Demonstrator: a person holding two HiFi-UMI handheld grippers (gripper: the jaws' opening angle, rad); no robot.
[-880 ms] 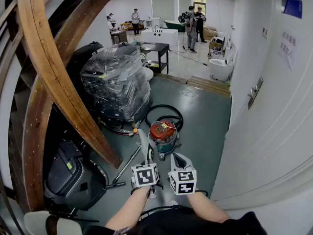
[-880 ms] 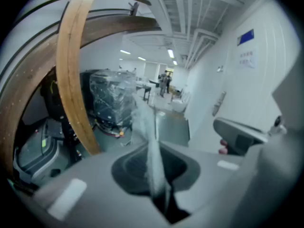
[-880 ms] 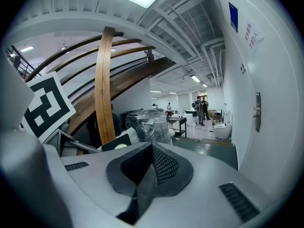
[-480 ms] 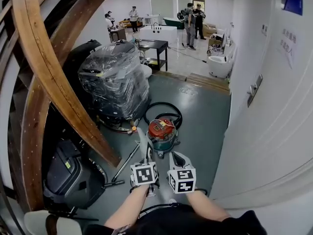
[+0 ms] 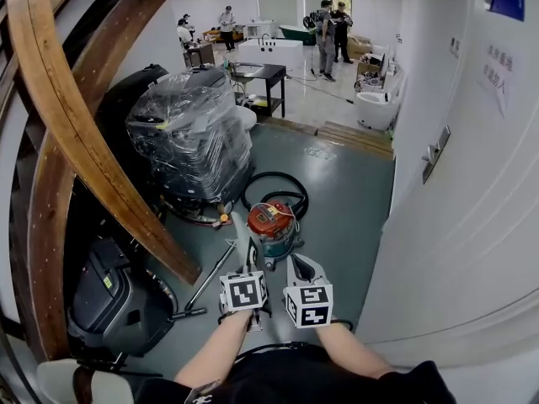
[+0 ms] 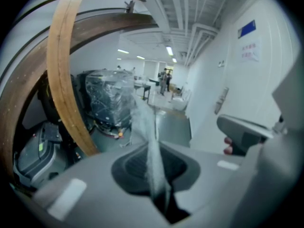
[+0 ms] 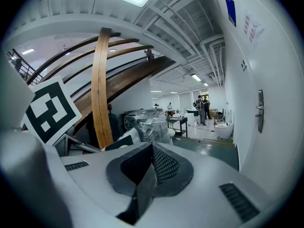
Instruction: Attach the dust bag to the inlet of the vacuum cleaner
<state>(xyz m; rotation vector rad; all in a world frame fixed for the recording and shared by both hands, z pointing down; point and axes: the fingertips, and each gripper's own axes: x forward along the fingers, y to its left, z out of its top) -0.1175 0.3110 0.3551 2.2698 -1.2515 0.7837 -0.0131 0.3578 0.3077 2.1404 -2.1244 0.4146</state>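
The vacuum cleaner (image 5: pixel 269 220), a small canister with a red top, stands on the green floor with its black hose (image 5: pixel 275 187) coiled behind it. My left gripper (image 5: pixel 251 257) is just short of it, shut on a thin pale dust bag (image 5: pixel 245 244) that rises edge-on from its jaws. In the left gripper view the dust bag (image 6: pixel 145 127) runs up from between the shut left gripper (image 6: pixel 155 161). My right gripper (image 5: pixel 296 264) is close beside the left, to its right. In the right gripper view the right gripper (image 7: pixel 152 151) is shut with nothing in it.
A plastic-wrapped machine (image 5: pixel 194 133) stands behind the vacuum at the left. A curved wooden beam (image 5: pixel 101 158) slants down to the floor. A black machine (image 5: pixel 109 297) and a metal wand (image 5: pixel 210 278) lie at the left. A white wall (image 5: pixel 472 192) closes the right side. People stand far back.
The whole picture has slid slightly left and up. Both grippers stay side by side near the vacuum, the bag still in the left one.
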